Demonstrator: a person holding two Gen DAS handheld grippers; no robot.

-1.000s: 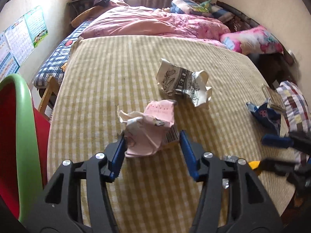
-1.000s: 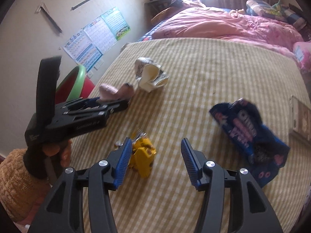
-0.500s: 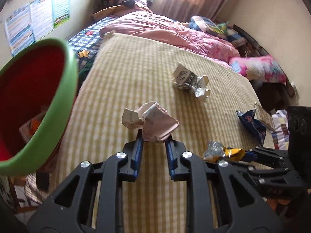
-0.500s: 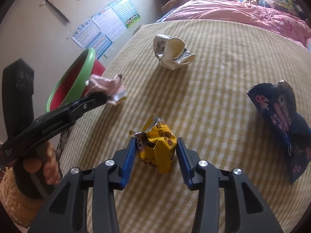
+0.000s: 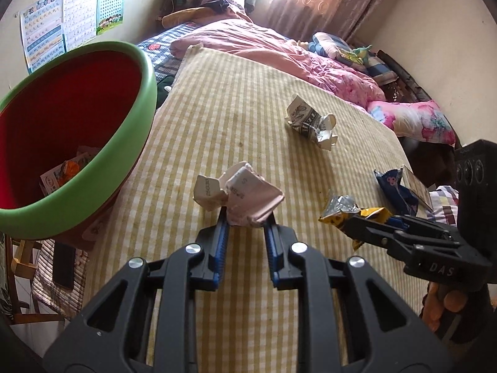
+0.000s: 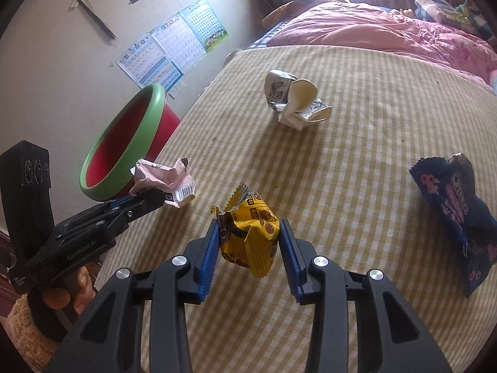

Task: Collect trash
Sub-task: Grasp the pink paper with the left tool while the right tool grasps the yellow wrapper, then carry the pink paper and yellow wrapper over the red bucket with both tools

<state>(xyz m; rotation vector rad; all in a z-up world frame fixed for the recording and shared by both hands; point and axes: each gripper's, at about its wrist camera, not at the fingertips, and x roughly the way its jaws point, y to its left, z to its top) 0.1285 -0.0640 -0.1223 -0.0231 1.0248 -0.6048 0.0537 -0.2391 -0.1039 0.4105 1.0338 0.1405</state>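
My left gripper [image 5: 247,217] is shut on a crumpled pink and white wrapper [image 5: 240,194], held just above the yellow checked bedspread [image 5: 236,112]. The same wrapper [image 6: 161,181] shows in the right wrist view, near the bin. My right gripper [image 6: 248,236] is shut on a crumpled yellow snack packet [image 6: 250,236], lifted off the bedspread; that packet [image 5: 351,213] also shows at the right of the left wrist view. A red bin with a green rim [image 5: 93,161] stands at the bed's left edge, with some trash inside.
A crushed black and white carton [image 5: 310,121] lies farther up the bed. A dark blue snack bag [image 6: 456,214] lies at the right. A pink quilt [image 5: 279,52] and pillows cover the far end. Posters [image 5: 62,37] hang on the left wall.
Both grippers have shut on their pieces and lifted them. The left one has carried the pink wrapper left toward the bin, which now fills more of its view.
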